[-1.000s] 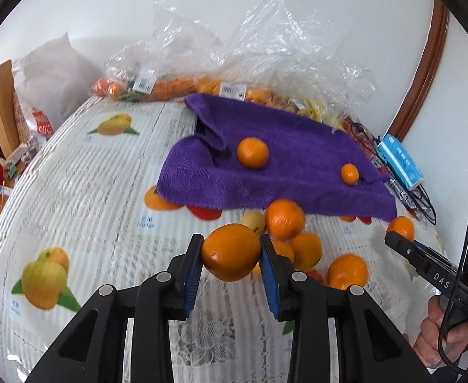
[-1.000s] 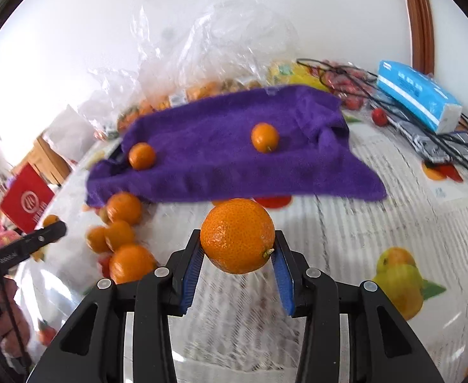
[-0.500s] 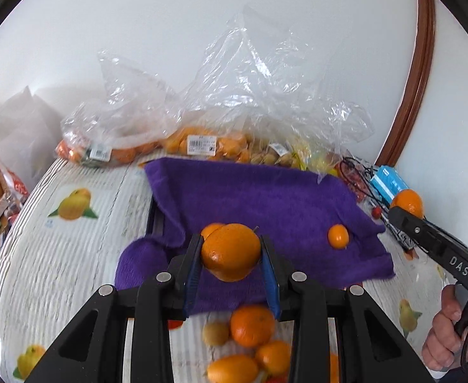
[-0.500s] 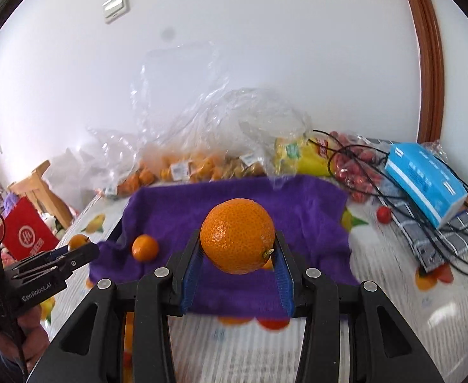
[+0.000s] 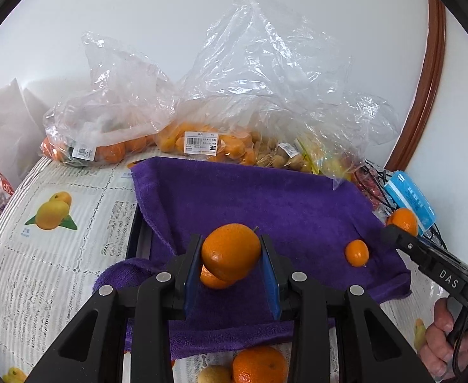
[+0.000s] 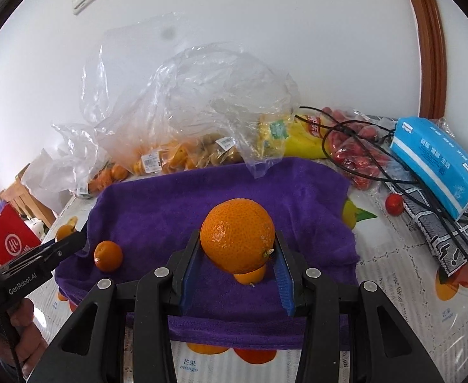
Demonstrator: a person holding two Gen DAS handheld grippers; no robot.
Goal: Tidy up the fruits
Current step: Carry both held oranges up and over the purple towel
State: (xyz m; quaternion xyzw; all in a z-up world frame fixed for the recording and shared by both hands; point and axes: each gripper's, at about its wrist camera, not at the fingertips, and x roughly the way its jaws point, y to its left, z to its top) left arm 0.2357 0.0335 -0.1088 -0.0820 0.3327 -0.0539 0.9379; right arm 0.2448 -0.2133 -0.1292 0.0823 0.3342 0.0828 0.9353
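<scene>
Left fruit: your left gripper (image 5: 230, 274) has its jaws pinching an orange (image 5: 230, 250), held over the purple towel (image 5: 265, 204).
Right fruit: your right gripper (image 6: 237, 271) has its jaws pinching a bigger orange (image 6: 237, 239), also above the towel, toward its near edge.
On towel: two small oranges already lie there, one (image 6: 107, 255) near the towel's left edge, another (image 6: 249, 276) half hidden under your right-hand fruit.
Left over: at least two loose fruits (image 5: 259, 365) sit on the table just off the towel's near edge.
Back edge of table: clear bags of fruit (image 5: 202, 146); blue tissue pack (image 6: 438, 166) and black cables (image 6: 361, 159) toward the right side.
Progress: looks early to midway. Two placed, two in hand not yet released, more on the table to collect.
</scene>
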